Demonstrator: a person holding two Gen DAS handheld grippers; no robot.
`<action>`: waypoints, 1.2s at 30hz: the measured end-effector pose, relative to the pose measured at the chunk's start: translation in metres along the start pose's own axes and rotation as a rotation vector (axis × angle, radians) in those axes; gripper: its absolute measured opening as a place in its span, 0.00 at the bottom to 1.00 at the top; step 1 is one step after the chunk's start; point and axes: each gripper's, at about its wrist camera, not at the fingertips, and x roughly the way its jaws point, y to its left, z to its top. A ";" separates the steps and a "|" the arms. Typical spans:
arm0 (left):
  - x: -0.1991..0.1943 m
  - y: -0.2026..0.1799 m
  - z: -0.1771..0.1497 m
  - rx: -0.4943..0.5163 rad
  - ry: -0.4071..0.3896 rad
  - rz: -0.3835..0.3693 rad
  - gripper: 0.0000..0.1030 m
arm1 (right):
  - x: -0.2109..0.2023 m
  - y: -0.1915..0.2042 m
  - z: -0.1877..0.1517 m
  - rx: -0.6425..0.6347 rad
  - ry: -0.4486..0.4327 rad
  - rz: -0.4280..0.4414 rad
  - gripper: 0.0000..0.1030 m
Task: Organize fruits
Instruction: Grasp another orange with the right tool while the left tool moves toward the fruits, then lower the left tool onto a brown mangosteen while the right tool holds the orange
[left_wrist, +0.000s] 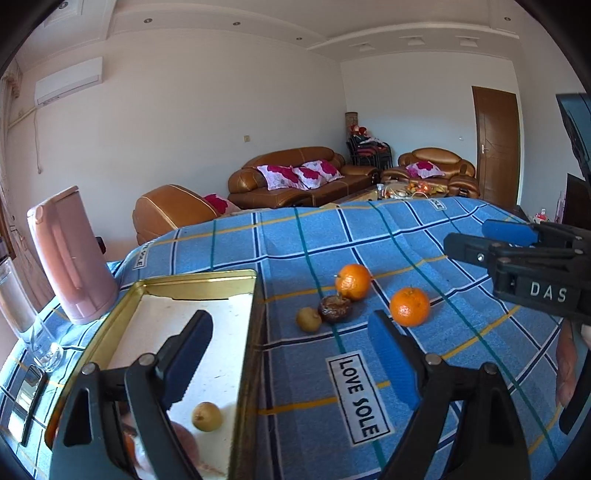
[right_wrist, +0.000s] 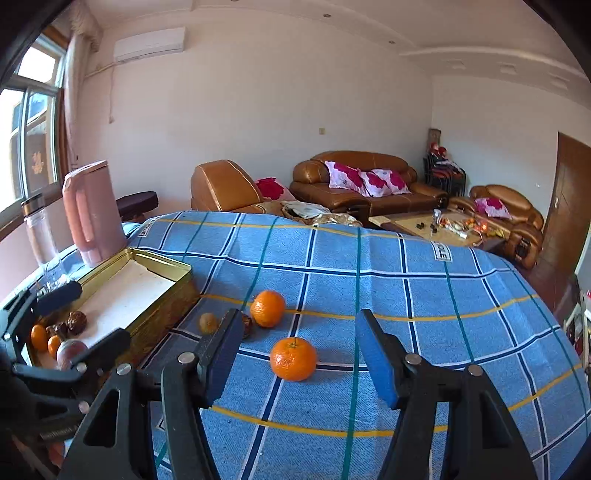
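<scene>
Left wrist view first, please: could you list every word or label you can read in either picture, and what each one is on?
"LOVE SOLE": white patch on the blue checked tablecloth, near the left tool.
"DAS": black body of the right tool; possibly cut off.
Other cloth patches, left and far: partly readable, "SOLE" and "OLE".
Nothing else readable.

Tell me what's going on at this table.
A person is sorting fruit into a gold tray with two handheld grippers. Both the left gripper and the right gripper are open and empty. Several fruits already lie in the tray. Two oranges, a small yellowish fruit and a dark fruit remain on the blue tablecloth.
</scene>
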 end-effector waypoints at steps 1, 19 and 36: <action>0.007 -0.004 0.002 0.001 0.014 0.004 0.86 | 0.006 -0.004 0.001 0.020 0.013 0.000 0.62; 0.064 0.005 0.021 -0.138 0.076 0.087 0.95 | 0.110 -0.008 -0.027 0.073 0.287 0.068 0.57; 0.155 -0.043 0.024 0.040 0.315 -0.018 0.51 | 0.096 -0.051 -0.031 0.165 0.251 0.056 0.48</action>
